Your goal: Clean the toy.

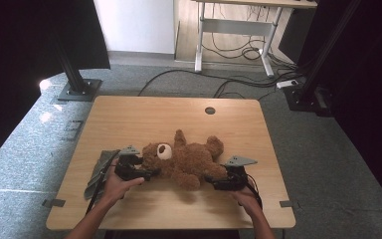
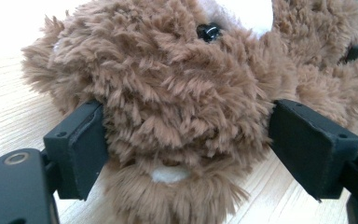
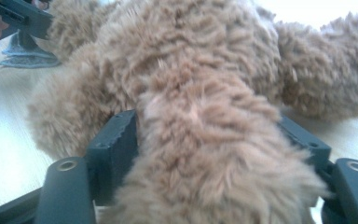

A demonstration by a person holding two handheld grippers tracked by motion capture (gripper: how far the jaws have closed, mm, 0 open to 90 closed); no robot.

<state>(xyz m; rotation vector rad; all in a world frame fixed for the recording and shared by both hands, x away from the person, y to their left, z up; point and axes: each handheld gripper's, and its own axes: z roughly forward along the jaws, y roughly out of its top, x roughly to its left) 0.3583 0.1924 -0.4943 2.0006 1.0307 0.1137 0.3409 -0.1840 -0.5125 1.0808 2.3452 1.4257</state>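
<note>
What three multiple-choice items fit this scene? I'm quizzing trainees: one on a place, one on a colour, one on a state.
1. Where is the cloth?
A. On the bear
B. At the table's left edge, by the left gripper
C. By the right gripper

2. What colour is the bear?
A. Brown
B. Black
C. Pink

3. How is the bear placed?
A. Sitting upright
B. Lifted off the table
C. Lying on the table

Key:
1 B: the cloth lies at the table's left edge, beside the left gripper.
2 A: the bear has brown fur.
3 C: it lies stretched out on the tabletop with its muzzle facing up.
</note>
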